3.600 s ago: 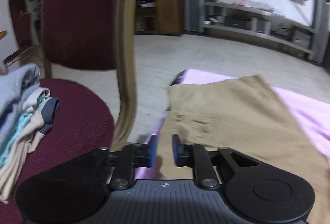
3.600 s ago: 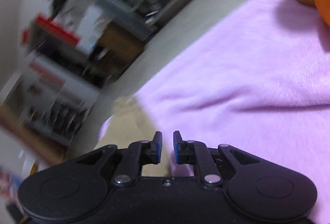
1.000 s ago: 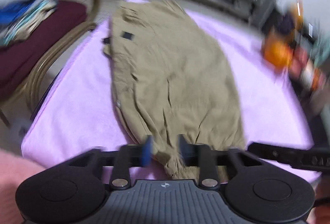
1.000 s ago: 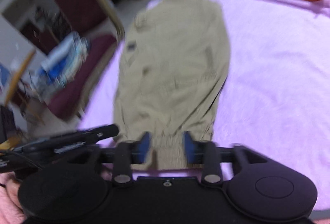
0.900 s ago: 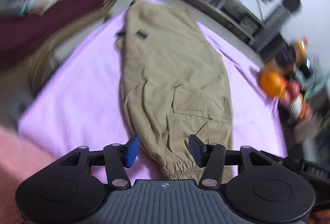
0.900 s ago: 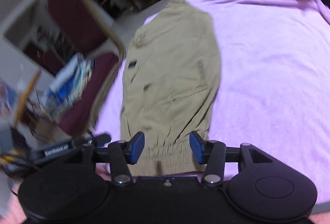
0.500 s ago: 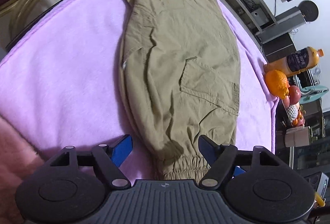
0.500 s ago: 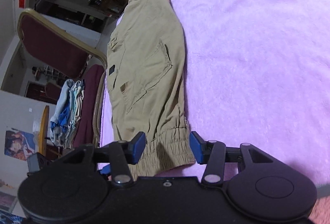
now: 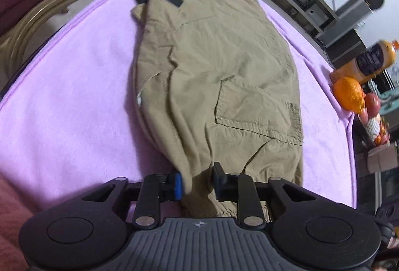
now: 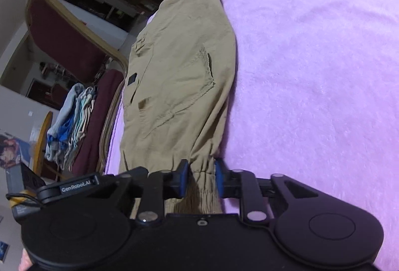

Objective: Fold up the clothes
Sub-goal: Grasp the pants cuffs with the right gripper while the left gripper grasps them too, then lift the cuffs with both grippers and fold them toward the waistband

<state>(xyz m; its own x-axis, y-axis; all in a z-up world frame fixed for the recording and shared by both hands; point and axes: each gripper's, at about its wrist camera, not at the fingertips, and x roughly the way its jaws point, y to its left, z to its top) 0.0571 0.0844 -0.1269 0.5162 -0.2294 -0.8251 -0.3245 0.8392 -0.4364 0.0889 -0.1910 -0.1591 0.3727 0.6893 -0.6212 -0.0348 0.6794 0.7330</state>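
Khaki cargo trousers (image 9: 219, 71) are laid out lengthwise on a table covered by a lilac fleece blanket (image 9: 69, 101), waistband at the far edge, elastic cuffs at the near edge. They are folded leg over leg, cargo pocket on top.

Left tongs (image 9: 197, 182): jaws just closed in, now narrow, cloth near the cuff bunched between the blue pads and pinched. Right tongs (image 10: 199, 177): jaws also just closed in, narrow, clamped on the gathered elastic cuff at its right side. Both grips are at the near edge of the table, side by side on the same leg end; the left unit's housing is seen at the lower left of the right wrist view.

Beside the table's left edge a maroon chair (image 10: 67, 46) is seen, with a stack of folded clothes (image 10: 69, 121) on its seat. At the right edge an orange (image 9: 349, 94) and a juice bottle (image 9: 369, 59) are seen close together; contact cannot be told.
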